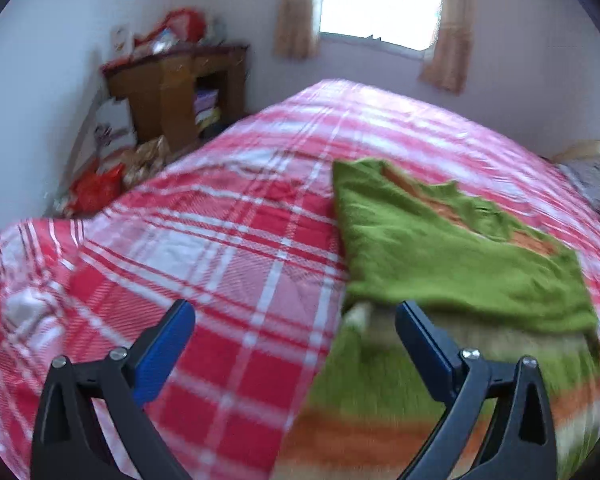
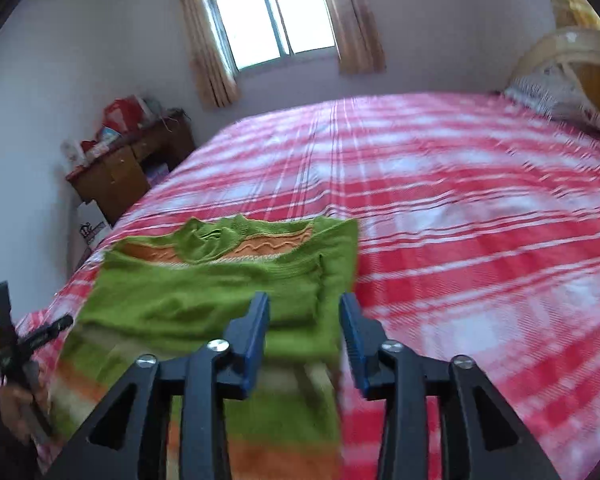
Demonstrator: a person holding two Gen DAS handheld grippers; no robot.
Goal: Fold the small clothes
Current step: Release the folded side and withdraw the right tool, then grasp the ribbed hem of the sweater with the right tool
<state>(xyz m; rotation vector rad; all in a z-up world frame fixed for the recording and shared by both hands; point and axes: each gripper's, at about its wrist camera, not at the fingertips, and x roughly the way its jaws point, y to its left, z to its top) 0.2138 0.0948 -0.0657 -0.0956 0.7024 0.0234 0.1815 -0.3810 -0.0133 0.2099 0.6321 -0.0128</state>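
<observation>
A small green knit sweater (image 1: 452,256) with orange stripes lies partly folded on the red-and-white checked bedspread (image 1: 228,248). My left gripper (image 1: 296,320) is open and empty, above the sweater's left edge. In the right wrist view the sweater (image 2: 204,288) lies with its collar away from me. My right gripper (image 2: 304,312) is open and empty above its right edge. The left gripper (image 2: 16,344) shows at the far left of that view.
A wooden desk (image 1: 180,92) piled with things stands by the wall left of the bed, with bags (image 1: 96,192) on the floor. A window (image 2: 268,16) with curtains is behind. A headboard and pillow (image 2: 556,88) are at the right.
</observation>
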